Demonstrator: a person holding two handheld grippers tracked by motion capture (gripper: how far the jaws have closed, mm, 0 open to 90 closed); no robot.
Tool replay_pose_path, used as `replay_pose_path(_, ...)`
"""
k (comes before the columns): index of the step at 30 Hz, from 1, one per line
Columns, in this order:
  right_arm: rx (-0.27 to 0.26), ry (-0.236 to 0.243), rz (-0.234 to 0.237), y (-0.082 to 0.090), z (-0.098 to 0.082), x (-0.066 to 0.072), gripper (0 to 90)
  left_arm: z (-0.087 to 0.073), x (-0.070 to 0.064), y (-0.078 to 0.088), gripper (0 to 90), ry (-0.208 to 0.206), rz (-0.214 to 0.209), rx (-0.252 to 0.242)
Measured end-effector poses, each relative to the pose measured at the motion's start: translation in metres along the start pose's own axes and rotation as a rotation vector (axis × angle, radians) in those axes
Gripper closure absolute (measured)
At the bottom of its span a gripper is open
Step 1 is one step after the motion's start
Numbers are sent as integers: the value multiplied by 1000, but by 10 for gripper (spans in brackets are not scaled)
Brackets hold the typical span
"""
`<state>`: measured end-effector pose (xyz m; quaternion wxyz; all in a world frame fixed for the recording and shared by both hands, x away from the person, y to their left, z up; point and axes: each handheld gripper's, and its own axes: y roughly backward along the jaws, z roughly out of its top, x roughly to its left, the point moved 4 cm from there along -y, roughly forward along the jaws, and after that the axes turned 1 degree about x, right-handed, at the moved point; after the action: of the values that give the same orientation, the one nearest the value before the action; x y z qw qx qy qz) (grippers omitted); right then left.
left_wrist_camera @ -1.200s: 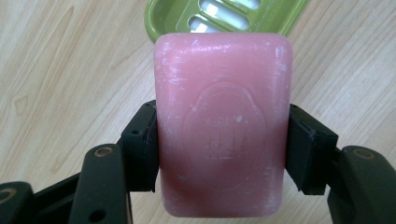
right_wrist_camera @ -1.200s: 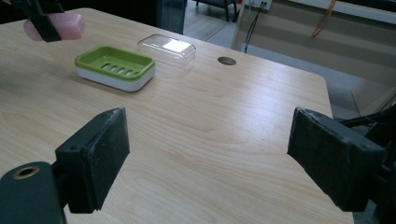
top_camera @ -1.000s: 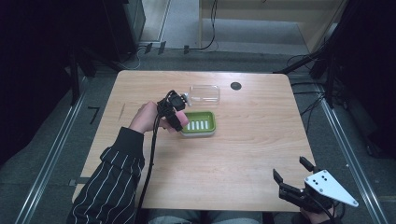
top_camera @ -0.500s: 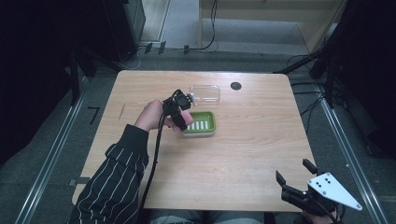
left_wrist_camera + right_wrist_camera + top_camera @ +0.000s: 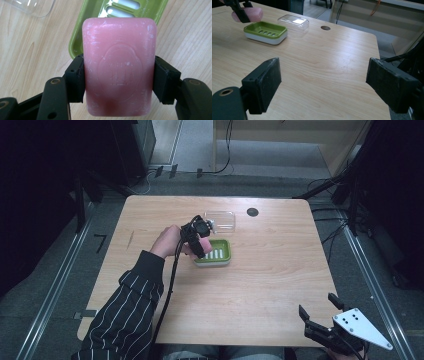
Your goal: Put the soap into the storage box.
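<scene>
soap (image 5: 119, 67) stamp (embossed) seen left gripper view | high view: blurred

The left gripper (image 5: 200, 240), with the pink soap bar (image 5: 119, 75) clamped between its fingers, has been carried a little toward 3 o'clock in the high view, from just off the 9 o'clock edge of the green soap dish (image 5: 218, 253) to a spot over that edge. The right gripper (image 5: 320, 330) has been drawn slightly toward 6 o'clock, at the near rim of the surface (image 5: 280, 280).
</scene>
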<state>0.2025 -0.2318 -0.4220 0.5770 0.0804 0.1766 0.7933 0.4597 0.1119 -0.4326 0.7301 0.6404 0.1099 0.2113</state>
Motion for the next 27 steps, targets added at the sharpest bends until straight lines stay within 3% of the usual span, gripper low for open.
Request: replay_pose_path(27,1,2,-1,0,0,0,129,18,-3,-11,384,-83,3,-8)
